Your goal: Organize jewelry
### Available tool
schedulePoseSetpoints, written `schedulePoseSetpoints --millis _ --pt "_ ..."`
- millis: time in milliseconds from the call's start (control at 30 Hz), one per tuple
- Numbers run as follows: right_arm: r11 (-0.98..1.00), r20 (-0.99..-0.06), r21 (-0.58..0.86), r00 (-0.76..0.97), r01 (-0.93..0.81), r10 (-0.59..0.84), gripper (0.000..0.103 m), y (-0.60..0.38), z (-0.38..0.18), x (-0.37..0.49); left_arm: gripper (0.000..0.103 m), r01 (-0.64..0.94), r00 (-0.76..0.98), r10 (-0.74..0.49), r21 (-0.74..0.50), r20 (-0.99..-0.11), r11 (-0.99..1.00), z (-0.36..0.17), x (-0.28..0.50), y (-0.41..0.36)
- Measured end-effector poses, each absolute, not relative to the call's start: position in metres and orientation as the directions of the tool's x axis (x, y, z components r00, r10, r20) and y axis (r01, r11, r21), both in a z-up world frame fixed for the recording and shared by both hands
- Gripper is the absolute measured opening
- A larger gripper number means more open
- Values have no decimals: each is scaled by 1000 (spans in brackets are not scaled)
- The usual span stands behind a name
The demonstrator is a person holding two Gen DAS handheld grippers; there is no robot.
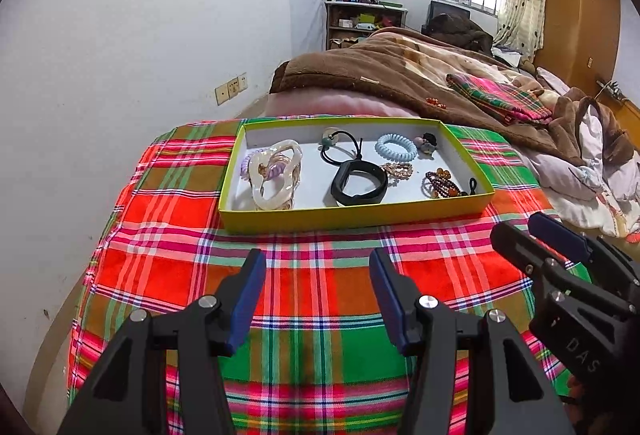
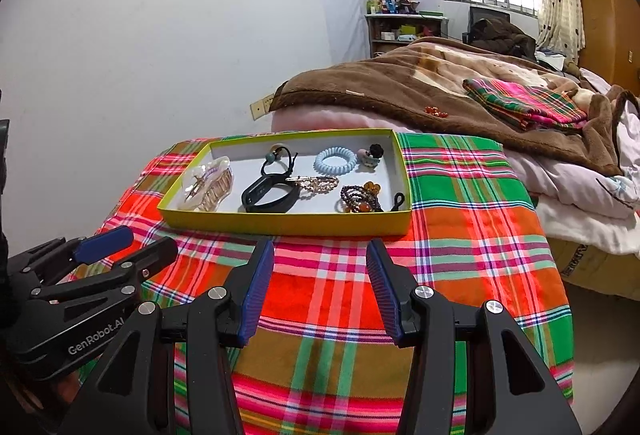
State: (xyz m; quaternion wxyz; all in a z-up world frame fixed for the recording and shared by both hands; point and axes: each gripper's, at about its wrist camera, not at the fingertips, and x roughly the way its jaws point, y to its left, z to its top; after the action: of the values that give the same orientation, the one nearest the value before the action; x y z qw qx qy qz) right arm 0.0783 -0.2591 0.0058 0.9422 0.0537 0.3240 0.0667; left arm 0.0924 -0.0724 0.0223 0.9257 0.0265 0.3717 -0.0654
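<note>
The purple coil hair tie (image 1: 256, 171) sits mostly hidden behind the pearly claw clip (image 1: 275, 175) at the tray's 9 o'clock end; from the right wrist view only the clip (image 2: 208, 185) shows there. The beaded bracelet (image 1: 440, 184) at the tray's 4 o'clock corner is a tangle of dark and amber beads, too small to count strands. A small black loop (image 1: 473, 184) leans against the tray wall just beside it. A gold chain piece (image 1: 398, 170) is partly covered by the black wristband (image 1: 359, 184), which lies near the tray's front wall at 6 o'clock. The black elastic tie (image 1: 340, 149) with its bead, the pale blue coil tie (image 1: 396, 148) and a little figure charm (image 1: 427, 145) lie toward 12 and 1 o'clock.

All of these rest inside the shallow yellow-green tray (image 1: 352, 217), which stands on the plaid cloth (image 1: 320, 291). Bare cloth runs between the tray's front wall and both grippers, and more to the tray's 3 o'clock side; at 12 o'clock the tray is close to the pink bedding (image 1: 320, 105) and brown blanket (image 1: 384, 75).

The left gripper (image 1: 318, 291) hangs over the cloth short of the tray, fingers spread wide and holding nothing. The right gripper (image 2: 320, 283) does likewise, its 2 fingers apart and bare
</note>
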Motion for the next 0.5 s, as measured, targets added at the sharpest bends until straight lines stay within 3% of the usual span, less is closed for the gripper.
schedulePoseSetpoints --millis 500 --pt "986 -603 137 781 -98 161 49 -255 6 74 56 128 715 -112 -27 -690 991 26 90 -67"
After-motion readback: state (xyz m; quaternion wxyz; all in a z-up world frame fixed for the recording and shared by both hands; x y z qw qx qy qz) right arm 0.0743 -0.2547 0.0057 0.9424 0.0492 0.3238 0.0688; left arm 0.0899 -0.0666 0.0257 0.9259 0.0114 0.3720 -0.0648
